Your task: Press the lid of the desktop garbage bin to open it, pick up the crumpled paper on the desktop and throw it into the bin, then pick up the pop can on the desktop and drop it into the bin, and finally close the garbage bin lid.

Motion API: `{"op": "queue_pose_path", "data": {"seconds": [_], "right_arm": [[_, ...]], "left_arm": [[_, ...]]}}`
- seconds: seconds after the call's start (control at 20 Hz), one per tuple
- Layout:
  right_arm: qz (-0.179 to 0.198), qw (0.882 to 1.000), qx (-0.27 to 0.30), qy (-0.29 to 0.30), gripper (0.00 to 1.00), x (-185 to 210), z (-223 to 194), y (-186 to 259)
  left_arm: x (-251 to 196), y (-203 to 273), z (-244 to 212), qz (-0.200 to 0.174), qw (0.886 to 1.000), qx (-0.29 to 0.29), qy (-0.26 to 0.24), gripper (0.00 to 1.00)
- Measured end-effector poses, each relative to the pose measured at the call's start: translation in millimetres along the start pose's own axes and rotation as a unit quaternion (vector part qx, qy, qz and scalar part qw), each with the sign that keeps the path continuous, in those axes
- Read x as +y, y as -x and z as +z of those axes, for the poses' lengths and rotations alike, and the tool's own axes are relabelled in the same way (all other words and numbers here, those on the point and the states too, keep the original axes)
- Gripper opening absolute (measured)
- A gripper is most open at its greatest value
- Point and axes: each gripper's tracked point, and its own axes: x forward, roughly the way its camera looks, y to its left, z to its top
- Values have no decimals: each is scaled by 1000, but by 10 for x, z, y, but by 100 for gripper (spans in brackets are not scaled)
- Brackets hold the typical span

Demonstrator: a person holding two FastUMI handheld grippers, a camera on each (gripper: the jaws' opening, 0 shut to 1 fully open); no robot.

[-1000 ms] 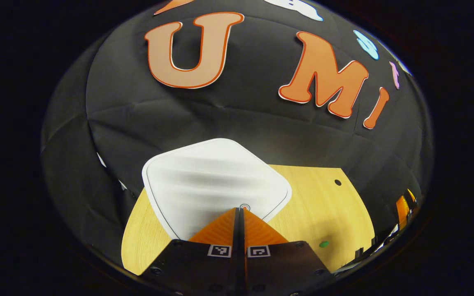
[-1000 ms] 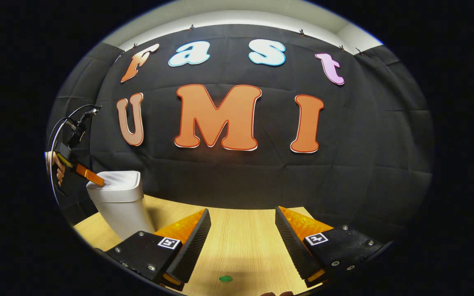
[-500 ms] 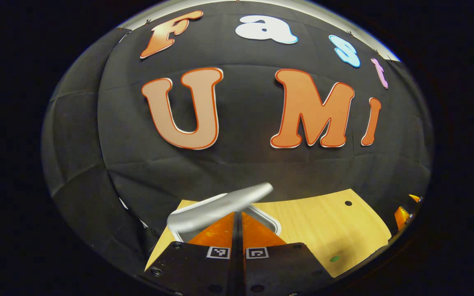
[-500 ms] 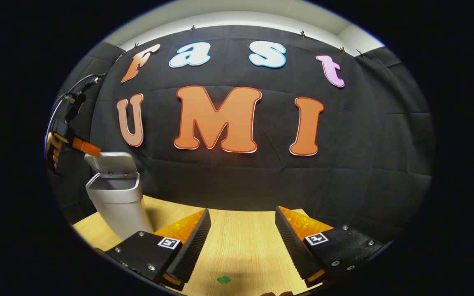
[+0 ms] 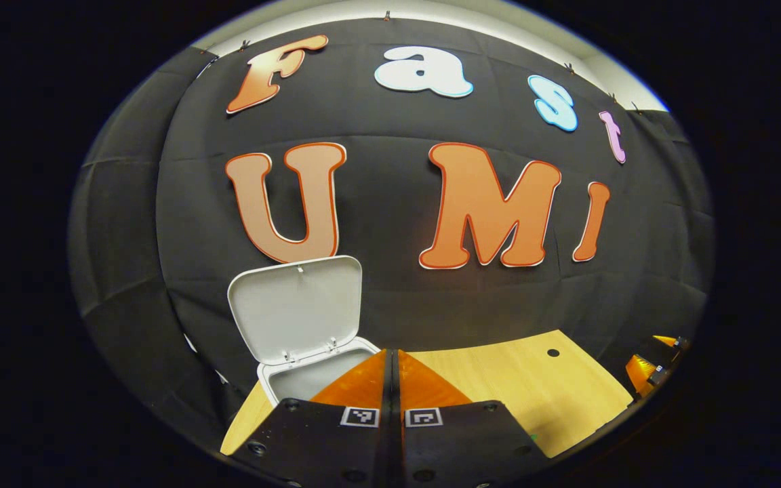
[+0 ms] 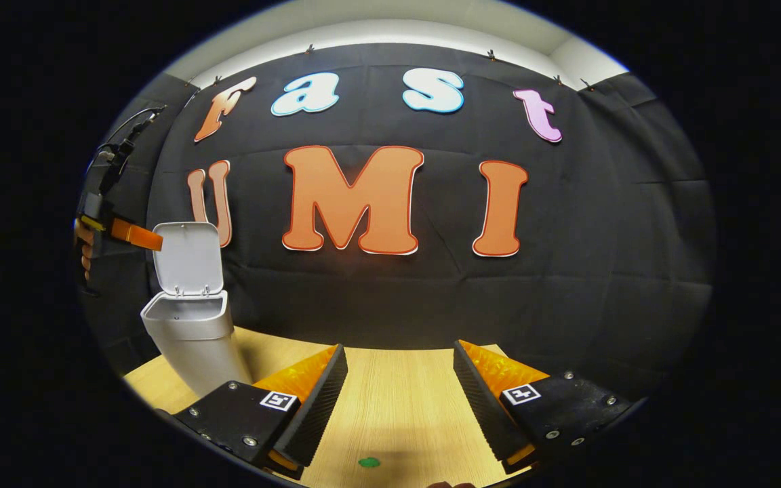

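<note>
Two claws, neither holding anything: my left claw [image 5: 394,359] has its fingers pressed together above the bin [image 6: 190,339], my right claw [image 6: 398,379] is spread wide over the desk [image 6: 397,407]. With the lid [image 6: 187,257] upright, a careless left swing could knock it shut.

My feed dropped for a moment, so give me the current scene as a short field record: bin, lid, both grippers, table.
bin: white desktop bin stands at the table's left end, in the right gripper view
lid: lid open, standing upright on its rear hinge
left gripper: left gripper shut, empty, raised near the lid
right gripper: right gripper open, empty, low above the table
table: wooden table with a small green dot
paper and can: not visible
</note>
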Motion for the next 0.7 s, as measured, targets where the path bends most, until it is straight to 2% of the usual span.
{"op": "queue_pose_path", "data": {"seconds": [0.25, 0.4, 0.55, 0.7], "right_arm": [[1, 1000, -2, 0, 94, -18, 10, 26], [1, 1000, 2, 4, 94, -30, 11, 42], [13, 1000, 11, 3, 94, 23, -34, 74], [10, 1000, 17, 3, 94, -21, -64, 115]], "left_arm": [[-97, 116, -164, 11, 999, -16, 42, 0], [-46, 147, -327, 30, 999, -13, 38, 0], [-92, 179, -414, 28, 998, -20, 50, 1], [-130, 217, -438, 31, 998, -34, 44, 6]]}}
